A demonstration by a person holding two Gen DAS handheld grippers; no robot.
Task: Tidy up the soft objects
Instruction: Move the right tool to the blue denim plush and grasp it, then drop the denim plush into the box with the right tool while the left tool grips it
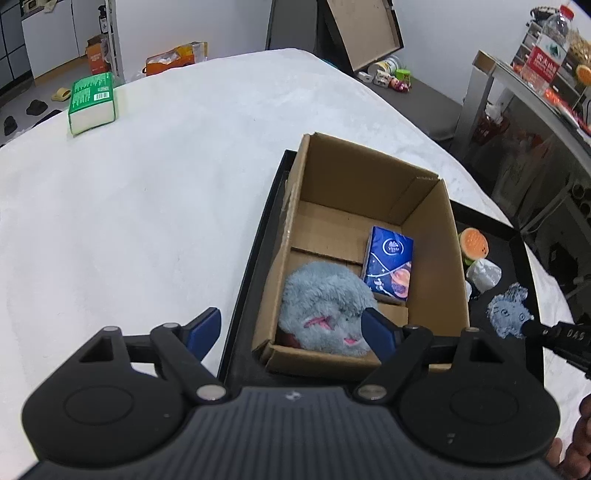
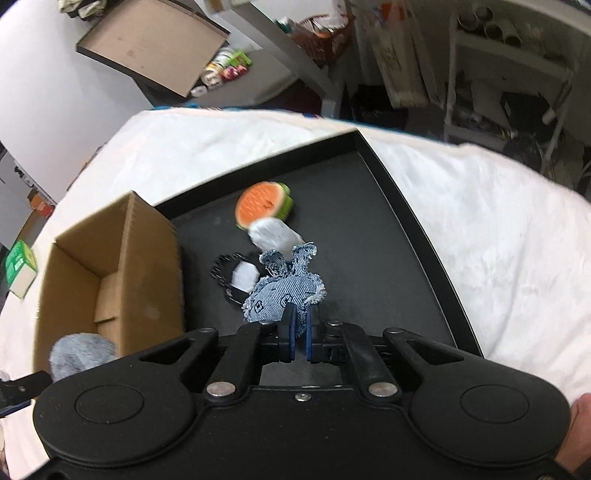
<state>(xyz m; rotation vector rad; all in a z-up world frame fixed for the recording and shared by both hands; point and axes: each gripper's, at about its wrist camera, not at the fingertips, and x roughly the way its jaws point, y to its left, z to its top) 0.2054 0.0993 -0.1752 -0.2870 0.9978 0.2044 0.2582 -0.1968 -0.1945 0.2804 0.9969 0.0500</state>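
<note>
While the right tool (image 2: pixel 300 322) is clamped on the frayed lower edge of a small denim toy (image 2: pixel 284 288), its blue pads pressed close with the cloth pinched between them, the left tool (image 1: pixel 291 328) stands wide apart, one pad over the white worktop (image 1: pixel 147 206) and the other over the near end of the cardboard box (image 1: pixel 373 236). Denim toy sits raised in the right tool's grip above the black tray (image 2: pixel 369 229); whether any part of it touches the tray floor cannot be told. From the left wrist view the same toy (image 1: pixel 509 312) shows to the right of the box, at the tip of the right tool. Just beyond the toy on the tray: a white crumpled soft item (image 2: pixel 273 232), a black-and-white piece (image 2: pixel 236 277) partly hidden behind the toy, and a round orange-faced plush with a green rim (image 2: pixel 264 203), touching or nearly touching the white item. Box stands in the left part of the tray, open on top. Inside it lie a grey furry plush with pink markings (image 1: pixel 325 302) at the near end, and a blue tissue pack (image 1: pixel 389 266) beside it toward the right wall. Far across the worktop, well apart from the tray, lies a green-and-white tissue pack (image 1: pixel 92 103). Beyond the worktop: shelving, and a large flat cardboard lid leaning on the wall (image 1: pixel 365 29).
</note>
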